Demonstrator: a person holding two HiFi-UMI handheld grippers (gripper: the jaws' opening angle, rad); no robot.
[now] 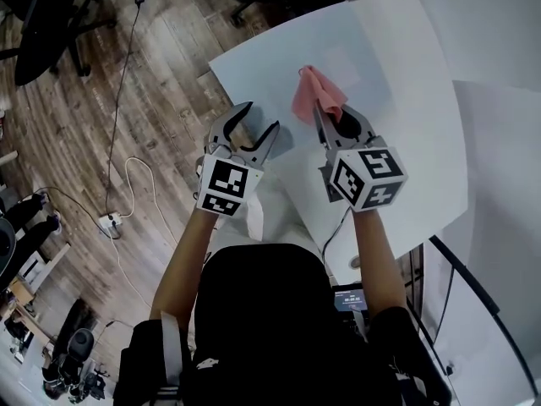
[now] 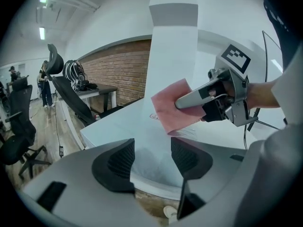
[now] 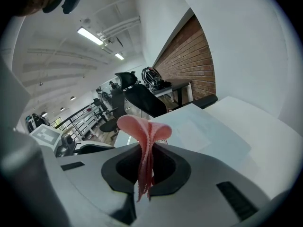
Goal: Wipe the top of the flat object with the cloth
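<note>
A pink cloth hangs folded from my right gripper, which is shut on it above the white table. In the right gripper view the cloth stands up pinched between the two dark pads, with my right gripper closed around its lower edge. A pale flat sheet lies on the table just beyond the cloth, and it shows faintly as the flat sheet ahead. My left gripper hovers over the table's near left corner, open and holding nothing. Its view shows the left gripper with a wide gap, and the cloth to the right.
The table's left edge drops to a wooden floor. A black office chair stands at the far left, and a cable runs to a power strip. More white tabletop lies to the right.
</note>
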